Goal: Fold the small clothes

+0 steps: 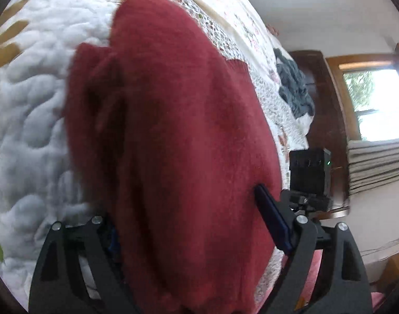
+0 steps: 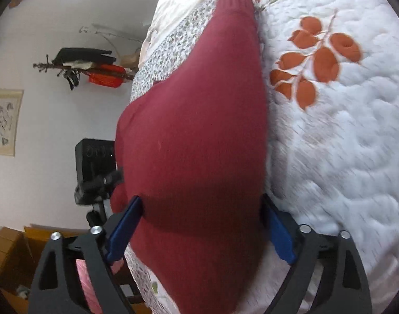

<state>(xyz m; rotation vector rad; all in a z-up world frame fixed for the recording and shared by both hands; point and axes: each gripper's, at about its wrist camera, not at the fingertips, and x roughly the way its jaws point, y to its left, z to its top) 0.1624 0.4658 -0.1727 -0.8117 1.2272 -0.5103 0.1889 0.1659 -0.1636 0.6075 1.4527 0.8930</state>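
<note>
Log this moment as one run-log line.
garment: red sweater on quilt | left claw: sweater between fingers, grip unclear | right claw: same | nearby: grey cloth

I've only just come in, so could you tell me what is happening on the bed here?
A person is working a red knitted sweater on a quilted bedspread with two hand-held grippers. The sweater fills the space between the jaws of both the left gripper and the right gripper, and both sets of jaws stand wide apart. A grey garment lies further along the bed, untouched.

quilted bed (red sweater atop)
</note>
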